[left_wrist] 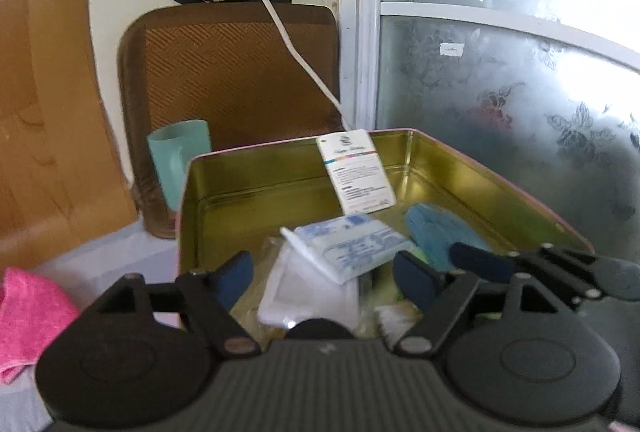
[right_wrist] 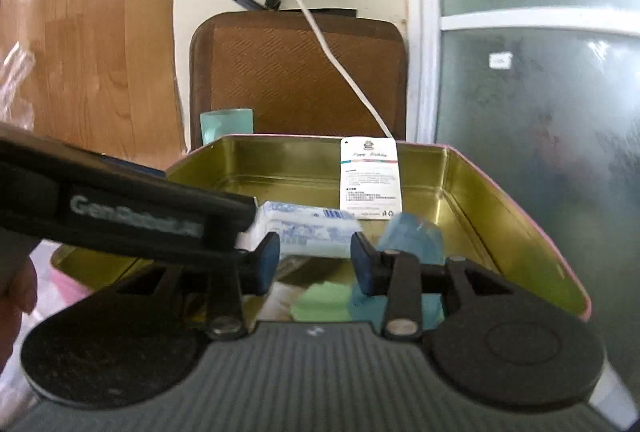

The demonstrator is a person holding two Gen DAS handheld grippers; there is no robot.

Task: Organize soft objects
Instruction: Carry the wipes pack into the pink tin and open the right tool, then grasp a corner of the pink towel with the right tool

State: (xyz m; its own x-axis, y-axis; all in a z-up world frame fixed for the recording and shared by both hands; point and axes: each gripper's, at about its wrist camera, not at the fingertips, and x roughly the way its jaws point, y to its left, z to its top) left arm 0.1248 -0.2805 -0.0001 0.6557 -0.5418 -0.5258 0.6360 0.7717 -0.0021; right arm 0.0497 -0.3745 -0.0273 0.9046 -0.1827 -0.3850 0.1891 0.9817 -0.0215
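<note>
An open gold-lined tin box [left_wrist: 240,187] [right_wrist: 472,191] holds several soft things: a white-and-blue tissue pack [left_wrist: 352,246] [right_wrist: 308,230], a clear bag with white cloth [left_wrist: 308,296], a blue cloth [left_wrist: 436,236] [right_wrist: 412,236] and a green piece [right_wrist: 324,302]. My left gripper [left_wrist: 324,282] is open over the box's near edge, the tissue pack and bag between its fingers, untouched. My right gripper [right_wrist: 314,266] is open just before the tissue pack; it also shows in the left wrist view [left_wrist: 500,264]. A pink towel [left_wrist: 28,320] lies outside at left.
A white printed card [left_wrist: 356,171] [right_wrist: 370,177] leans on the box's far wall. A teal cup [left_wrist: 180,159] [right_wrist: 226,123] and a brown woven cushion [left_wrist: 236,71] stand behind it. A white cable [left_wrist: 296,51] hangs down. A frosted glass door [left_wrist: 520,71] is at right, a wooden panel [right_wrist: 92,39] at left.
</note>
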